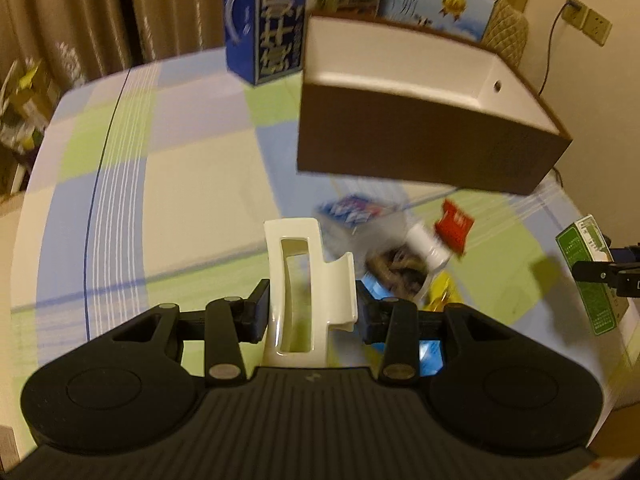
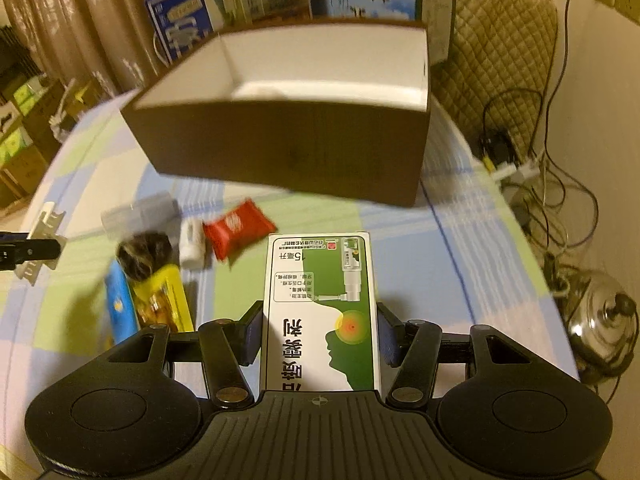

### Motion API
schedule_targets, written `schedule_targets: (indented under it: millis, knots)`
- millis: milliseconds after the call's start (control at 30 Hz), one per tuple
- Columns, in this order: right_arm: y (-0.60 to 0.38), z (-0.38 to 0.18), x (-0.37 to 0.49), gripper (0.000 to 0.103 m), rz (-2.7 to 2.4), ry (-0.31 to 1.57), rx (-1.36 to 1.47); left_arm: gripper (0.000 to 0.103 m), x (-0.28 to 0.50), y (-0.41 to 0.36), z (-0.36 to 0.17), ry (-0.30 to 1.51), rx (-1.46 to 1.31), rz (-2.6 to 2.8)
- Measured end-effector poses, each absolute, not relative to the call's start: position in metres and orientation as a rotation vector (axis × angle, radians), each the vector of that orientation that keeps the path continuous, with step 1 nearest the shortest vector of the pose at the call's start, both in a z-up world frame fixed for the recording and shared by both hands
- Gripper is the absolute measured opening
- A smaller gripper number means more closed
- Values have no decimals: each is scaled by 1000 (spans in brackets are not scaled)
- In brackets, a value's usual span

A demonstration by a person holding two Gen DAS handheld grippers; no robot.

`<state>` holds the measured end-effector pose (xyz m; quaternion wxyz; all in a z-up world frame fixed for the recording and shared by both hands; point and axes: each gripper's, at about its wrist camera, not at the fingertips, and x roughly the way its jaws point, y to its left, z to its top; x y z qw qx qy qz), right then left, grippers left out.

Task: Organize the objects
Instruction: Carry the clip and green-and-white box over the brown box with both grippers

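left wrist: left gripper [image 1: 310, 312] pinching white hair clip [image 1: 308, 280], long axis forward; brown box [image 1: 420, 140] ahead-right, open top | right wrist: right gripper [image 2: 318, 330] pinching green carton [image 2: 320, 312], long axis forward; brown box [image 2: 280, 152] dead ahead, nearer

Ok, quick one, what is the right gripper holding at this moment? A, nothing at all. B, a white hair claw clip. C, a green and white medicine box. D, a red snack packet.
C: in the right wrist view the right gripper is shut on the green and white medicine box, while the white hair claw clip sits in the left gripper and the red snack packet lies on the bed sheet.
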<state>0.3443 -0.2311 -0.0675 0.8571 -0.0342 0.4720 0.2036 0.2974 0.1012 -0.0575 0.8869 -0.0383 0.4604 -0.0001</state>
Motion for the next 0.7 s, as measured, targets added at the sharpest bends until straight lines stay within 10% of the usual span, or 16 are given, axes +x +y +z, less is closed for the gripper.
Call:
schedule_targets:
  millis: [700]
  knots:
    - [-207,17,476,53,557,798,-40,36,434,49,6,788,50,-85]
